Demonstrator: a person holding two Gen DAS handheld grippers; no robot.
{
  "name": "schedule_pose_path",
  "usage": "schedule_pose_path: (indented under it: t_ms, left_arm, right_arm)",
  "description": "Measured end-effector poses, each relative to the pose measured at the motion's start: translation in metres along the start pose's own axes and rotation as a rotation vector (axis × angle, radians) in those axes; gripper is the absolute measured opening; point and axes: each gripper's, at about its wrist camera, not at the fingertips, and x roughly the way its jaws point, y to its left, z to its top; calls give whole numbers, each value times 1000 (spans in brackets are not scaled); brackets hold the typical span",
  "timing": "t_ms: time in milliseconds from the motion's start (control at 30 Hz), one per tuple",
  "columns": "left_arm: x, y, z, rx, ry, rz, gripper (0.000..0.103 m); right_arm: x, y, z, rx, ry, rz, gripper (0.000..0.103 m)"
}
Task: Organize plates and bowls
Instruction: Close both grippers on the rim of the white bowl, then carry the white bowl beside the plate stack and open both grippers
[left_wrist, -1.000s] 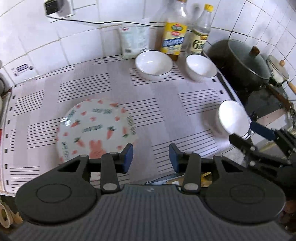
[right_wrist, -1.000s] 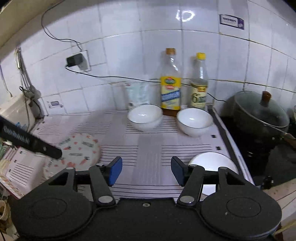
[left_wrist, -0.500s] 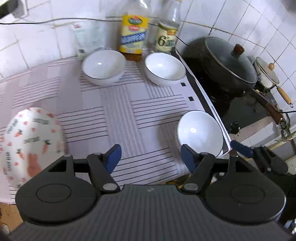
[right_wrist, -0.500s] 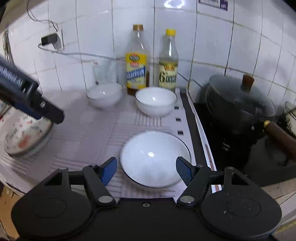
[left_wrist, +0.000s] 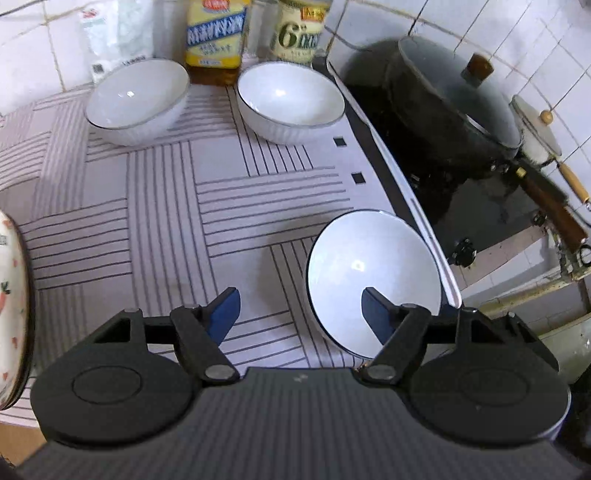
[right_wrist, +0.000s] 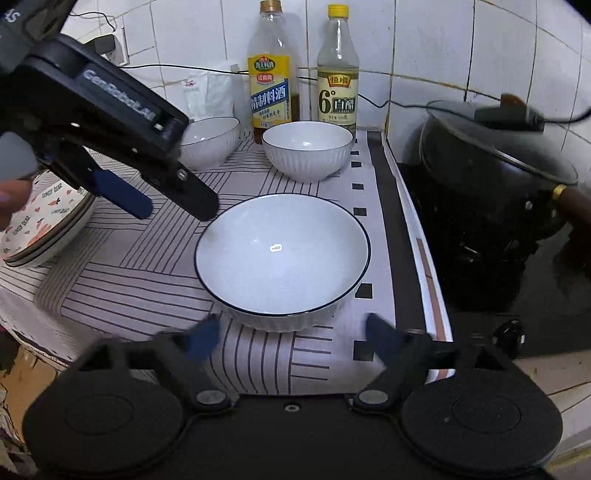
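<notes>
Both grippers have swung from the carrot-patterned plates (right_wrist: 44, 221) to the nearest white blue-rimmed ceramic bowl (right_wrist: 282, 254) on the striped surface (right_wrist: 140, 280). The right gripper (right_wrist: 291, 338), its jaws just widened, stands spread and empty before the bowl; the left gripper (left_wrist: 299, 312), also spread, straddles its near rim: pickup looks imminent.

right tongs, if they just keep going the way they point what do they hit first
Most likely the near bowl, which sits straight ahead of the open right tongs, centred between the fingers; depth is hard to judge, but nothing lies between.

2 bottles (right_wrist: 273, 70) stand against the tiled wall; lidded black pot (right_wrist: 495, 173) on stove.
</notes>
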Motion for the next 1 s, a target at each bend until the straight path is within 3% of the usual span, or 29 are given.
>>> schedule_pose_path:
  t_ms: [233, 500, 667, 1000]
  left_arm:
    - [31, -7, 2, 19, 54, 6, 69]
    - [50, -12, 2, 25, 83, 0, 34]
    - [51, -12, -1, 26, 91, -35, 30]
    - [39, -1, -7, 4, 74, -9, 25]
  right_arm:
    - [31, -1, -3, 4, -4, 36, 94]
    - [46, 3, -6, -17, -62, 66, 96]
    - [46, 3, -7, -9, -71, 69, 96]
    - [44, 8, -1, -7, -80, 89, 95]
